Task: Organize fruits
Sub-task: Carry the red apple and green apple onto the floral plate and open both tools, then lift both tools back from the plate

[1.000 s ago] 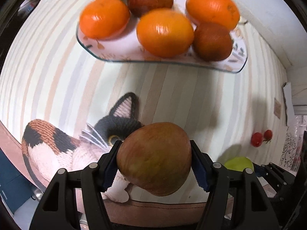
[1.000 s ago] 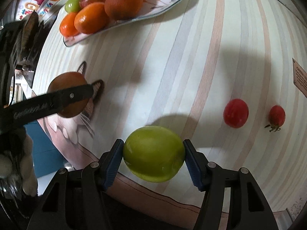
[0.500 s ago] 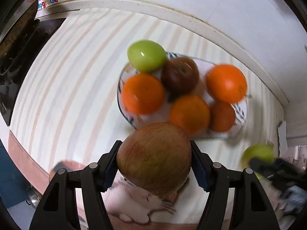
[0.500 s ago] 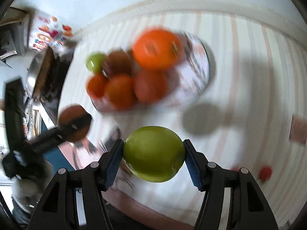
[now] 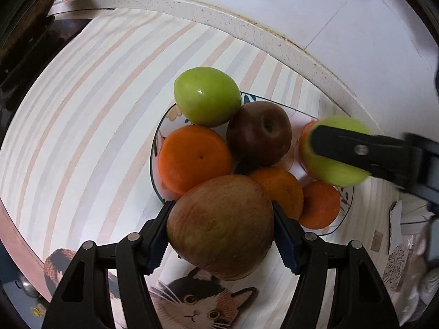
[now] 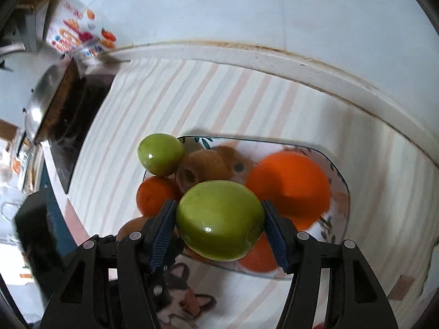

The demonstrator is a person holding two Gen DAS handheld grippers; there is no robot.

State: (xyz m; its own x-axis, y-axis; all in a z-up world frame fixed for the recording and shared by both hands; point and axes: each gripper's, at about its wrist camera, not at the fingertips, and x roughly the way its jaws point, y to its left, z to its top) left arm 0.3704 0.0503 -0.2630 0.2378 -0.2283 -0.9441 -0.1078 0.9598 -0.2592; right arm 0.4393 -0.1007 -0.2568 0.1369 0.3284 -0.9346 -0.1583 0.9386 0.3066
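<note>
My left gripper (image 5: 221, 235) is shut on a reddish-brown apple (image 5: 219, 226) and holds it above the near edge of a glass plate (image 5: 155, 148). The plate holds a green apple (image 5: 207, 96), a dark red apple (image 5: 259, 133) and several oranges (image 5: 193, 159). My right gripper (image 6: 219, 229) is shut on a green apple (image 6: 219, 223), held over the plate (image 6: 341, 181); it shows in the left wrist view (image 5: 336, 152) at the plate's right side. The plate's green apple (image 6: 160, 153) and a large orange (image 6: 290, 186) show in the right wrist view.
The plate stands on a striped tablecloth (image 5: 82, 126) with a cat picture (image 5: 197, 304) at the near edge. A white wall ledge (image 5: 247, 30) runs behind. A dark stove with a metal pan (image 6: 49, 104) is at the left.
Both grippers have risen and moved forward from low over the cloth to above the plate, each still holding its apple. The right gripper's green apple now hangs over the plate's right side.
</note>
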